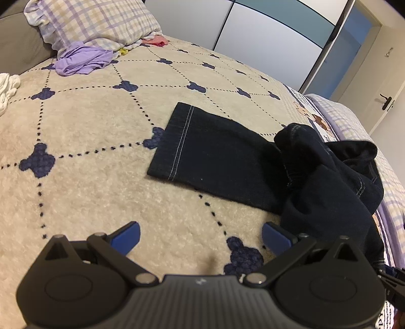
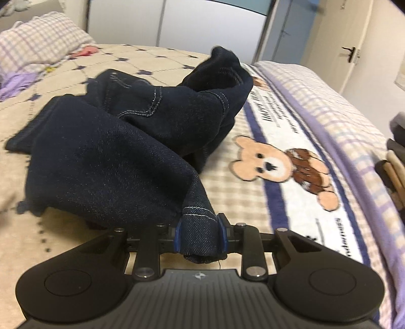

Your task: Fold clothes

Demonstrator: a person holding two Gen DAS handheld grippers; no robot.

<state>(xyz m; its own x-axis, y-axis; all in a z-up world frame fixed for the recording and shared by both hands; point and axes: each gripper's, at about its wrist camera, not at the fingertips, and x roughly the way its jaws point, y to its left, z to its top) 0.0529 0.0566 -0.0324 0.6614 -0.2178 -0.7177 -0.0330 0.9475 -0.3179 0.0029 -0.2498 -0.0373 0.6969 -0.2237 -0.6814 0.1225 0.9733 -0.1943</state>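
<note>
On the left, one leg of the dark jeans (image 1: 217, 157) is laid flat on the beige blanket (image 1: 101, 177), its hem toward the pillow (image 1: 96, 22) at the head of the bed. The left gripper (image 1: 201, 236) is held released above bare blanket, with nothing between its fingers. To the right, near the side edge of the bed, the rest of the jeans is bunched. There a hem corner is clenched by the right gripper (image 2: 200, 234). Only a small bite is held, so the denim could slip out if pulled hard. The flat leg could also be dragged and wrinkled by the pull.
</note>
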